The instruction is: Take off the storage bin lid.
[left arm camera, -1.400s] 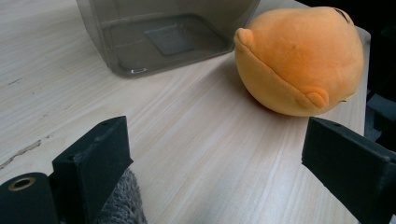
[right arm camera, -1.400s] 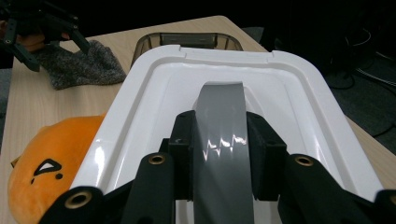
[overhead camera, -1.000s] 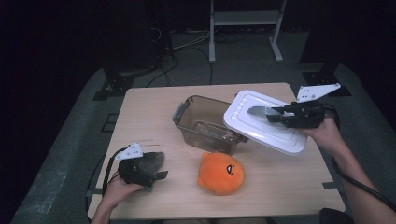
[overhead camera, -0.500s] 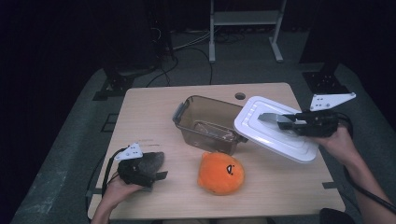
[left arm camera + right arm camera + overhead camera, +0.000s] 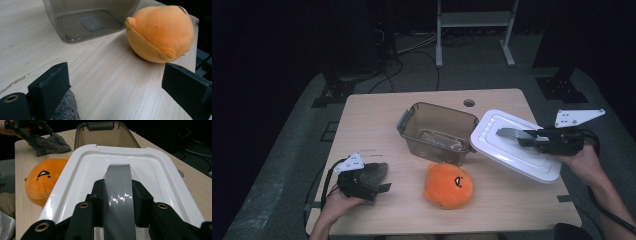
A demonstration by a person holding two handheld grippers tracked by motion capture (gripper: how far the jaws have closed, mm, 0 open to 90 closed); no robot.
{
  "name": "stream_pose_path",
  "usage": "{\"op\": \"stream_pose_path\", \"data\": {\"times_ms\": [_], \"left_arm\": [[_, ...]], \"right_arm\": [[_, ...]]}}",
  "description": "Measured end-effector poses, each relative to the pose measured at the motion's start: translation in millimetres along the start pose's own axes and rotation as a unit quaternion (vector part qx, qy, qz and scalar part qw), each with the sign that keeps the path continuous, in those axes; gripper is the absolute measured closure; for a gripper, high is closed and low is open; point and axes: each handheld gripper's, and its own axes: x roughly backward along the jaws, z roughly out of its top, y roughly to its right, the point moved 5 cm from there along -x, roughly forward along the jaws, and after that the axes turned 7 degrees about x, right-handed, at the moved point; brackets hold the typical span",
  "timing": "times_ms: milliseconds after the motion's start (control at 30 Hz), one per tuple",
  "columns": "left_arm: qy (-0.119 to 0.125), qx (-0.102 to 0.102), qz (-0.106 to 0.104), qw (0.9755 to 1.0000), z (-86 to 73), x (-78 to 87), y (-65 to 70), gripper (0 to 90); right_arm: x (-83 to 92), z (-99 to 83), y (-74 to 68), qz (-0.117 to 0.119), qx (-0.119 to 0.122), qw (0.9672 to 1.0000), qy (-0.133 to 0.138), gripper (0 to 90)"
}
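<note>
Plainly, the right gripper (image 5: 532, 137) is clamped on the grey handle (image 5: 117, 185) of the white lid (image 5: 507, 150), jaws partly closed with a pad pressing each side of the handle. The lid hangs tilted at the right of the table (image 5: 372, 115), its left edge just beside or touching the right rim of the open brown box (image 5: 437, 131); I cannot tell which. The left gripper (image 5: 369, 184) rests at the near left, jaws wide and holding nothing, with a grey cloth (image 5: 374, 172) lying against its left jaw.

The step in hand looks like lifting the lid off and setting it aside at the right. Next, I judge, the lid must come down flat on bare wood clear of the box, then the jaws must let go. The orange plush (image 5: 448, 185) sits just near of the box, within the left gripper's reach.
</note>
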Motion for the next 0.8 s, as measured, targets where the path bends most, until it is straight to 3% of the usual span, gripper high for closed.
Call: {"op": "stream_pose_path", "data": {"times_ms": [800], "left_arm": [[0.004, 0.001, 0.003, 1.0, 0.5, 3.5, -1.9, 7.1]], "right_arm": [[12.4, -39.4, -1.6, 0.004, -0.029, 0.9996, 0.0, 65.6]]}}
